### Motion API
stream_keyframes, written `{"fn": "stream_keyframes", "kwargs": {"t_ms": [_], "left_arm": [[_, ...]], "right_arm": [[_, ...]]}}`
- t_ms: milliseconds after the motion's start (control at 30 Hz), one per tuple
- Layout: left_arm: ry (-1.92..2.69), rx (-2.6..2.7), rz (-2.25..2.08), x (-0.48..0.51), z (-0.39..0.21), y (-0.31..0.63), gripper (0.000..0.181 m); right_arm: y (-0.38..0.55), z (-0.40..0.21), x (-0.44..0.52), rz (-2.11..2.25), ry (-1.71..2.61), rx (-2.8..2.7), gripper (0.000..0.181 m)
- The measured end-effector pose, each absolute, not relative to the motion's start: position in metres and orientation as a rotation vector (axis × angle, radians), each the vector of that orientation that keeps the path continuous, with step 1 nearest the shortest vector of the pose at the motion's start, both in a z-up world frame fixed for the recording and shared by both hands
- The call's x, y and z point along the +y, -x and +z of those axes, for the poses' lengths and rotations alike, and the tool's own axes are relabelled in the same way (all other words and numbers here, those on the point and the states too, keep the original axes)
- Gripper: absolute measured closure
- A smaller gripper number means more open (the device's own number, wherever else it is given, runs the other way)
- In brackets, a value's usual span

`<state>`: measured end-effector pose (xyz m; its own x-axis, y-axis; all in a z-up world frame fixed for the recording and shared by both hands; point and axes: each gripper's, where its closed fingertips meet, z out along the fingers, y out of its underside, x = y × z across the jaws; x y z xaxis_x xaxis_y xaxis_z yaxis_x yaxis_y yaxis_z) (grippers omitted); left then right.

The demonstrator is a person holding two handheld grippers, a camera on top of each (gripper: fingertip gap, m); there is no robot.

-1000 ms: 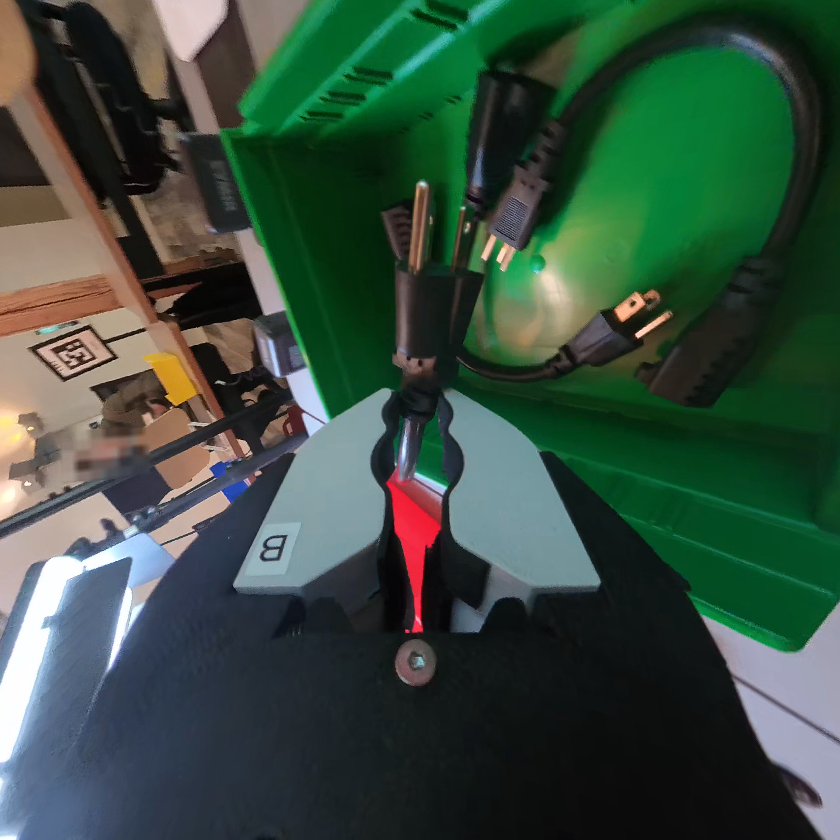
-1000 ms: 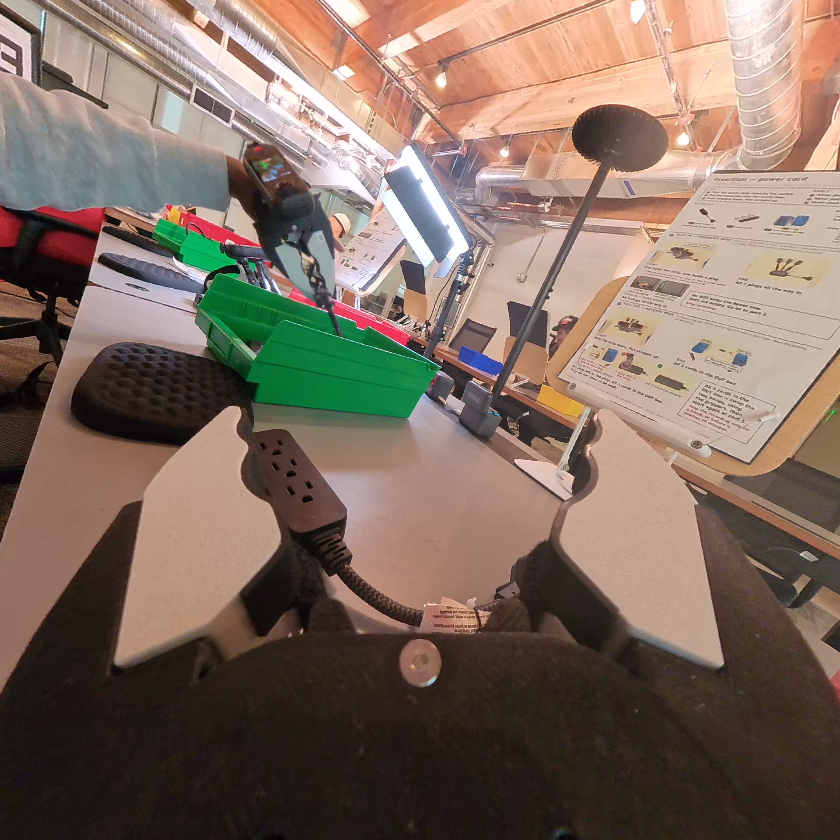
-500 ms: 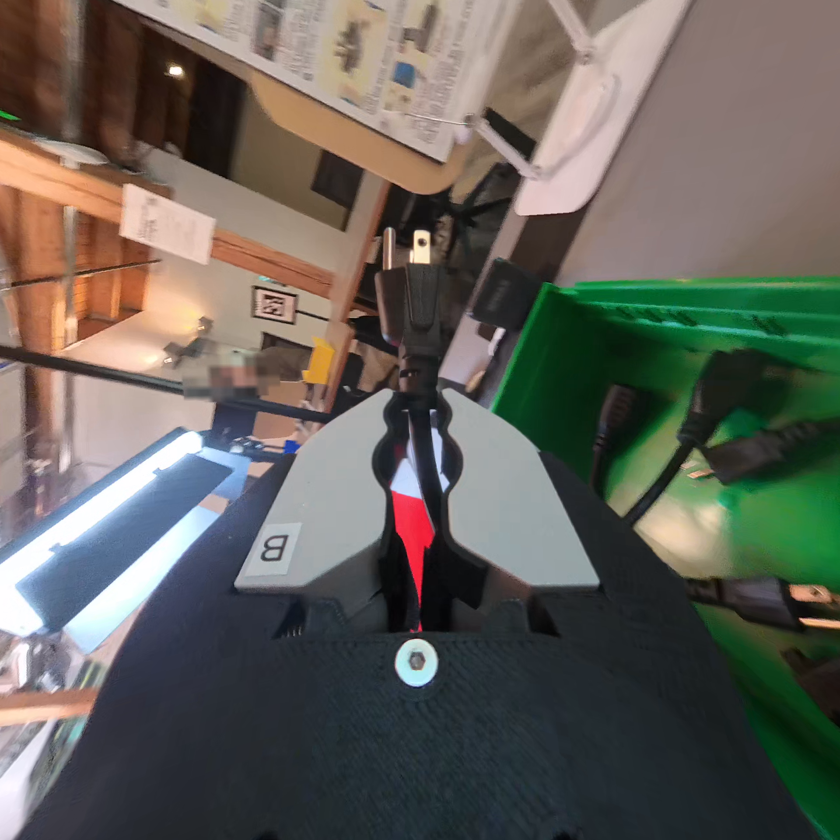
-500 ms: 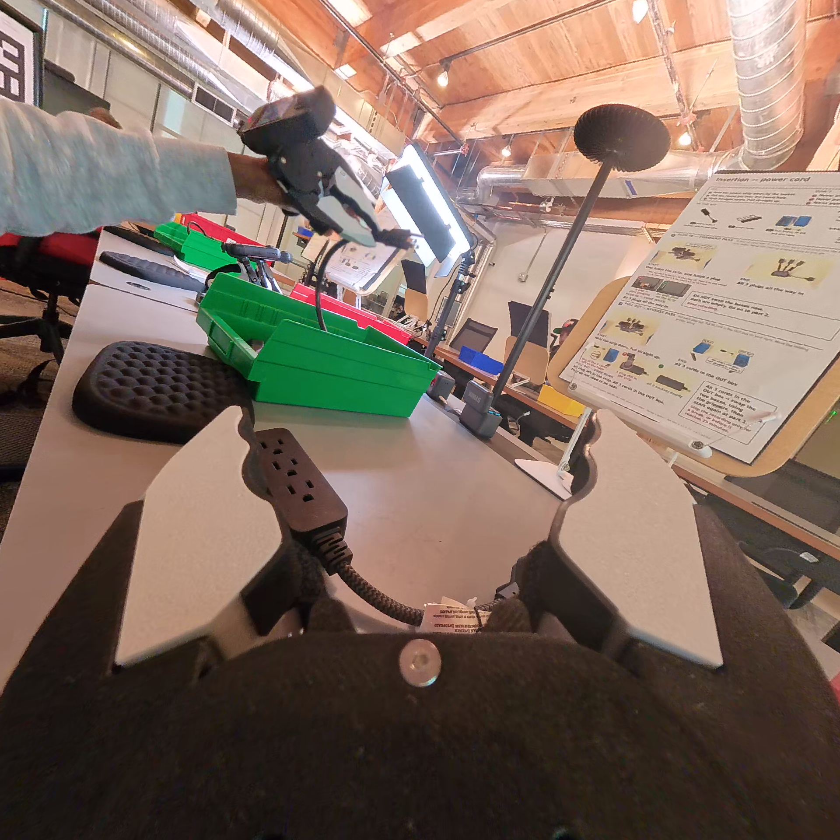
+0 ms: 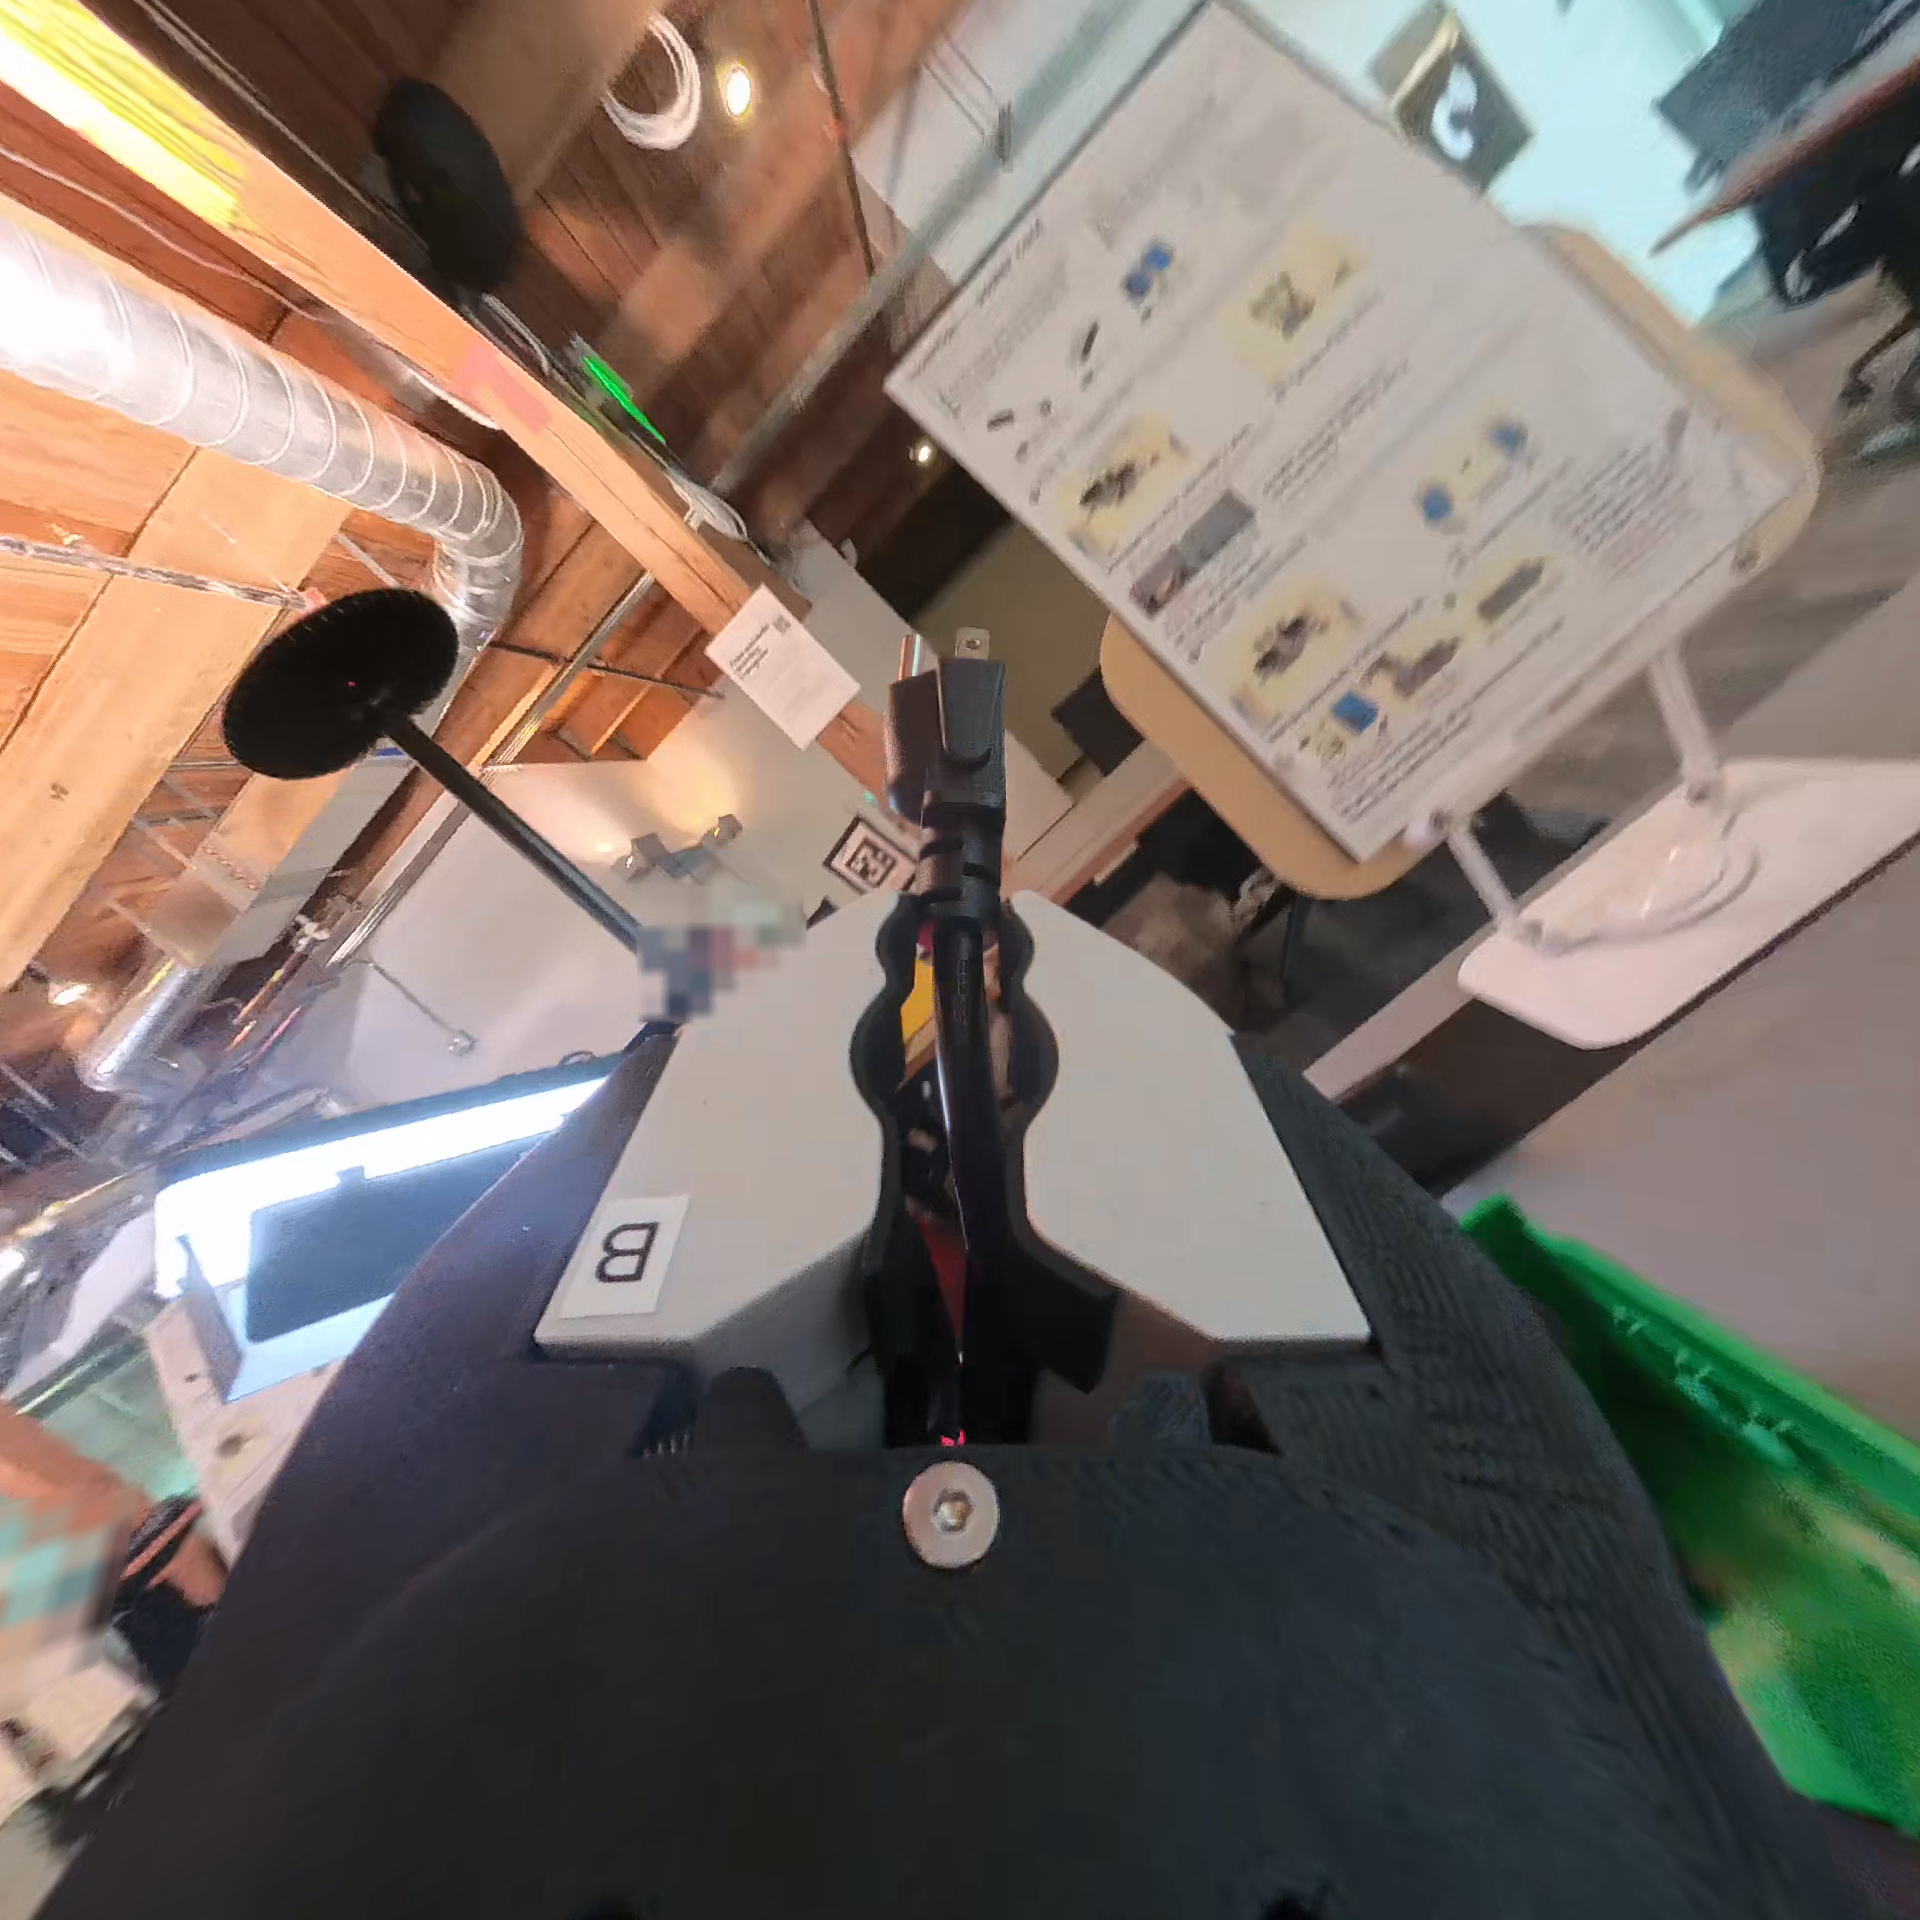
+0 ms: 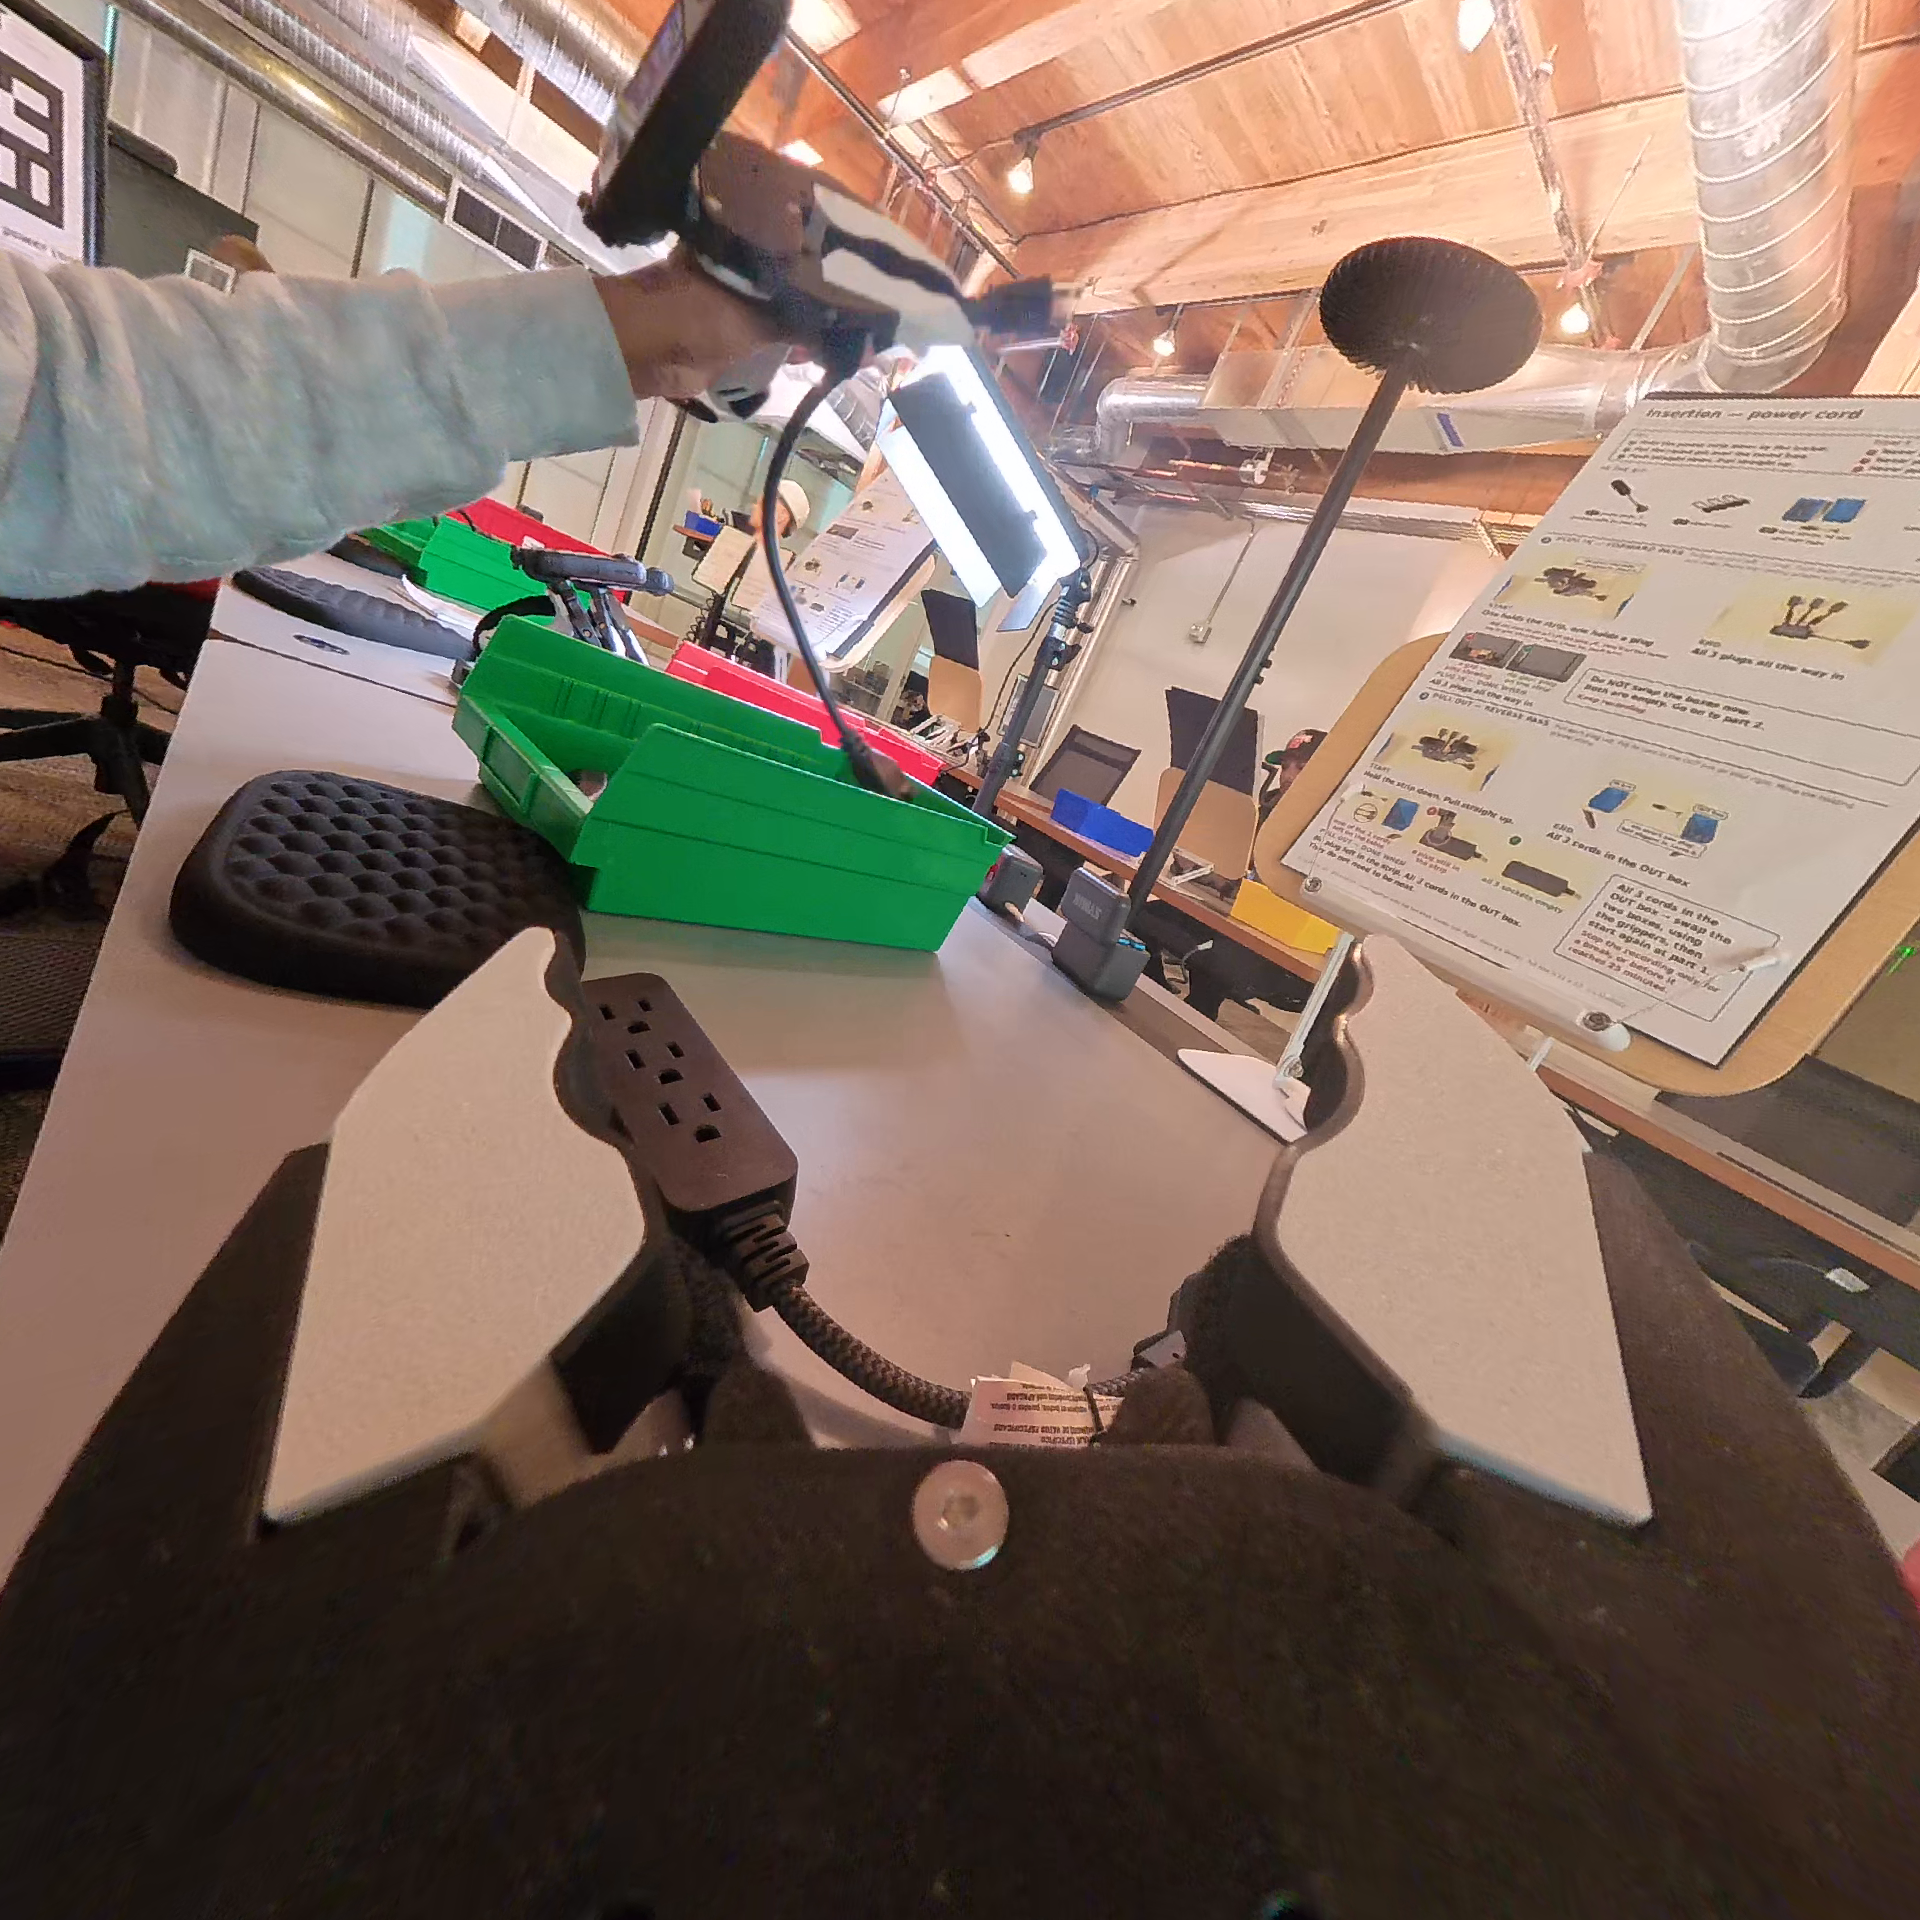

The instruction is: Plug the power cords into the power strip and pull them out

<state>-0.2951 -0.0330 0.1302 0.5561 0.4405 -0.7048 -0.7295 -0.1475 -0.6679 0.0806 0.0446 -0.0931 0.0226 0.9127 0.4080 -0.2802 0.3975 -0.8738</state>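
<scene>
- Fingers of left gripper (image 5: 954,940) clamped on black power cord (image 5: 961,1029); plug (image 5: 948,717) projects forward, raised above green bin (image 6: 727,821).
- Right gripper (image 6: 961,1049) spread wide, grasping nothing; power strip (image 6: 681,1096) lies on table (image 6: 987,1122) beside its left finger.

Left gripper (image 5: 951,935) raised, fingers pinched together; right gripper (image 6: 951,1049) spread wide.

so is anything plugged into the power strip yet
No. The power strip shows only empty sockets; the left gripper holds the plug in the air.

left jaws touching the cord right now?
Touching. The left wrist view shows the left gripper with its jaws shut on the cord just below the plug, no gap on either side.
</scene>
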Motion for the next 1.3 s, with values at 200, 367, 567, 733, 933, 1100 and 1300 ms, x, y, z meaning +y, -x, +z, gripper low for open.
{"fn": "stream_keyframes", "kwargs": {"t_ms": [200, 367, 567, 733, 933, 1100, 1300], "left_arm": [[1.263, 0.310, 0.848, -0.012, 0.142, 0.221, 0.167], [1.222, 0.336, 0.685, 0.004, 0.112, 0.156, 0.167], [1.213, 0.367, 0.423, 0.016, 0.050, 0.074, 0.167], [1.238, 0.383, 0.339, 0.016, -0.006, 0.030, 0.167], [1.187, 0.363, 0.389, 0.003, -0.036, 0.004, 0.167], [1.121, 0.396, 0.415, -0.003, -0.046, -0.012, 0.166], [1.072, 0.421, 0.439, -0.010, -0.053, -0.023, 0.166]], "right_arm": [[-0.080, -0.094, 0.044, 1.041, 0.679, -1.201, 0.049], [-0.080, -0.095, 0.043, 1.037, 0.676, -1.209, 0.049], [-0.079, -0.095, 0.043, 1.033, 0.675, -1.214, 0.049], [-0.080, -0.095, 0.042, 1.038, 0.674, -1.221, 0.051], [-0.086, -0.067, 0.025, 1.351, 0.708, -1.053, 0.067], [-0.070, -0.044, -0.002, 1.659, 0.765, -0.919, 0.112], [-0.032, -0.043, -0.009, 1.785, 0.932, -0.878, 0.128]]}}
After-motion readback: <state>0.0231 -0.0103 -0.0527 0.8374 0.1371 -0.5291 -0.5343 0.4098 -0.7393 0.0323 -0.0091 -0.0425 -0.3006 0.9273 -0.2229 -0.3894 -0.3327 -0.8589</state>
